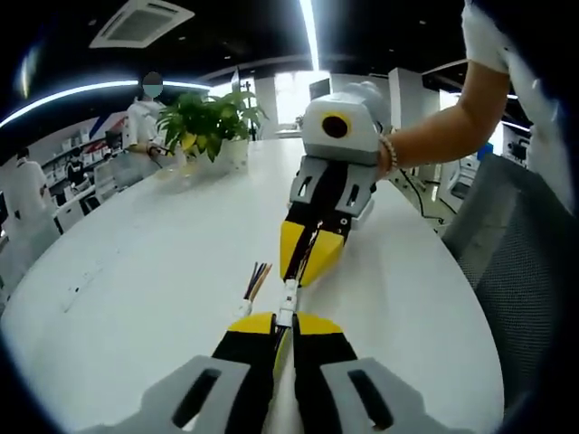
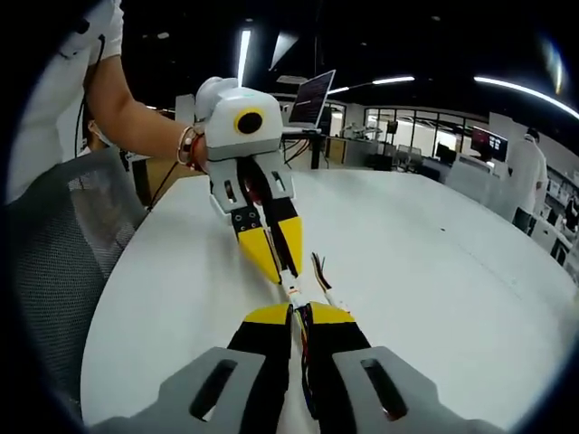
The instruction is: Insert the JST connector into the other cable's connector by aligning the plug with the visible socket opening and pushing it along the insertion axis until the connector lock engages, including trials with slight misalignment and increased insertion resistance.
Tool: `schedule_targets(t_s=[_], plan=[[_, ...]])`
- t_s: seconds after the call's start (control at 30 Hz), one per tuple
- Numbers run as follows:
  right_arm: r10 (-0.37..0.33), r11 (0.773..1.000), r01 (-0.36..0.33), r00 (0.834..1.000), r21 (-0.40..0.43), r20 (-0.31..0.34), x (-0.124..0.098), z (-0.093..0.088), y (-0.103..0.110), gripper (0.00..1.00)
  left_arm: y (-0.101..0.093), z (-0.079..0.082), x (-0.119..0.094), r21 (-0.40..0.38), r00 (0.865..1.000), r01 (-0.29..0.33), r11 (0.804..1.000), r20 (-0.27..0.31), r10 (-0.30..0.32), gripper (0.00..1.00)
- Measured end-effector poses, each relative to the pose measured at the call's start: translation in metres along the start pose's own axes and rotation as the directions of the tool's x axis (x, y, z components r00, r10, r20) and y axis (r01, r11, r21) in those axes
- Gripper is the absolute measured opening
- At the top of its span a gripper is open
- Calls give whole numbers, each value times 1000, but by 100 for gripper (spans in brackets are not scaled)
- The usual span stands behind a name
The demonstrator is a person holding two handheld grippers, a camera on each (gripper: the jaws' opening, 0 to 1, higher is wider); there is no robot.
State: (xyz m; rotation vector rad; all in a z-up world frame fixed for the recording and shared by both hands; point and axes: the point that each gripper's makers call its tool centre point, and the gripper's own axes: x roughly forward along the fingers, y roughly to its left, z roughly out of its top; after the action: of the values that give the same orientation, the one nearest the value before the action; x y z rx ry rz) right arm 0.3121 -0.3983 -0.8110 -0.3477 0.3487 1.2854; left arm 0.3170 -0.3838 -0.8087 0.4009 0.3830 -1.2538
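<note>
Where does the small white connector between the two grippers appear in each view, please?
Left gripper view: the white connector sits low in the centre, just above the left gripper, below the right gripper.
Right gripper view: the white connector sits low in the centre, between the left gripper above and the right gripper below.
Shared landmark: the white table.
</note>
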Motion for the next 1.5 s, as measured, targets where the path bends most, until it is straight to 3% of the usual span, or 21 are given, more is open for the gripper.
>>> schedule_targets(t_s=[0.8, 1.5], plan=[[12, 1000, -12, 1000, 11, -1, 5, 5, -2, 2, 3, 3, 2, -7, 1000, -1, 1000, 8, 1, 0], [4, 1000, -4, 1000, 16, -28, 13, -8, -9, 2, 10, -10, 14, -3, 1000, 6, 1000, -19, -6, 0]])
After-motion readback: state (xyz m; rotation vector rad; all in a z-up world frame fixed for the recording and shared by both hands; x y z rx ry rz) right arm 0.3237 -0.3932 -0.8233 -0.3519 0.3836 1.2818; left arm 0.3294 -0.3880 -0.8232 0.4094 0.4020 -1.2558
